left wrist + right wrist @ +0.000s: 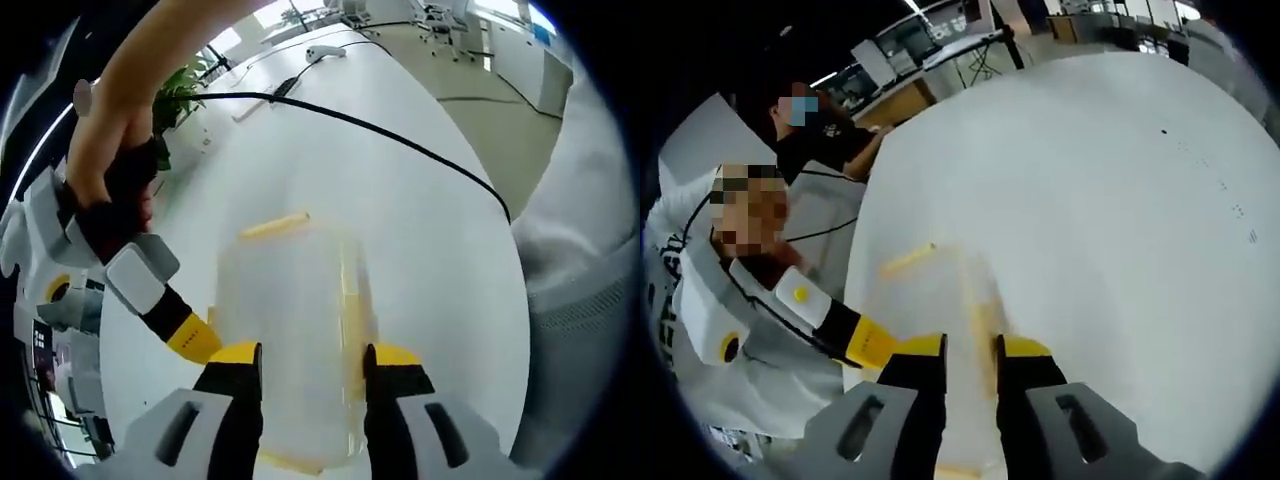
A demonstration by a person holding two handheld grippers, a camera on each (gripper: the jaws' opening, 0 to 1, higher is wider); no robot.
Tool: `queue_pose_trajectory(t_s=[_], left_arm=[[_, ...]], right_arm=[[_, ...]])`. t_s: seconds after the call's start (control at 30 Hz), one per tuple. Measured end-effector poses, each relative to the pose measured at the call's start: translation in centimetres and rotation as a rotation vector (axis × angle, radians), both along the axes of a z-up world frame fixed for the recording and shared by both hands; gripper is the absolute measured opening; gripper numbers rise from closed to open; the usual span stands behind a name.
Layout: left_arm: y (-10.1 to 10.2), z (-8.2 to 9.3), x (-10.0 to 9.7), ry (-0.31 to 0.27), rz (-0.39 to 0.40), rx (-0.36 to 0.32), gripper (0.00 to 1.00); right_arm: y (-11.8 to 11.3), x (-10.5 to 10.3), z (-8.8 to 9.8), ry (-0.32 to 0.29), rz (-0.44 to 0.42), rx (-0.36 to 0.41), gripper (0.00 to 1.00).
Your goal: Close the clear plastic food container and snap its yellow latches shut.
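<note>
Left gripper (312, 360) jaws straddle the clear container (290, 340) on the white table (420, 230), seemingly steadying it, right gripper (970, 350) jaws stand narrow about a yellow latch (985, 325), grip not discernible, and a black cable (400, 140) crosses the table beyond

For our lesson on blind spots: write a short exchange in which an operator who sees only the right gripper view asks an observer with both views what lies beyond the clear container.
Operator: Is anything lying on the table past the container?
Observer: Yes, in the left gripper view a black cable runs across the table beyond it.
Operator: Anything else out there?
Observer: A green plant stands by the table's edge.
</note>
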State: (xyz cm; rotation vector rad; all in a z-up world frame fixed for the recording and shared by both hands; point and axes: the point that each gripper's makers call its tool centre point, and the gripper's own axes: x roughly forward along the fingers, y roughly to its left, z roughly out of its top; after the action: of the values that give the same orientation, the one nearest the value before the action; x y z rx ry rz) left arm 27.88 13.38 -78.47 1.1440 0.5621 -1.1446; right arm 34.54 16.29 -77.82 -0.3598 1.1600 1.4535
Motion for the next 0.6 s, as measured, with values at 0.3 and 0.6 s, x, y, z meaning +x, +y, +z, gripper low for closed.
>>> queue_pose_trajectory(t_s=[0.3,0.6], left_arm=[[0.04,-0.01,0.07,-0.004,-0.007,-0.011,0.33],[0.05,-0.11,0.18,-0.015,-0.013,-0.011,0.34]], right_arm=[[0.06,0.09,-0.03,0.068,0.001,-0.039,0.11],[0.31,-0.23,-0.31,0.159,-0.018,-0.041,0.11]])
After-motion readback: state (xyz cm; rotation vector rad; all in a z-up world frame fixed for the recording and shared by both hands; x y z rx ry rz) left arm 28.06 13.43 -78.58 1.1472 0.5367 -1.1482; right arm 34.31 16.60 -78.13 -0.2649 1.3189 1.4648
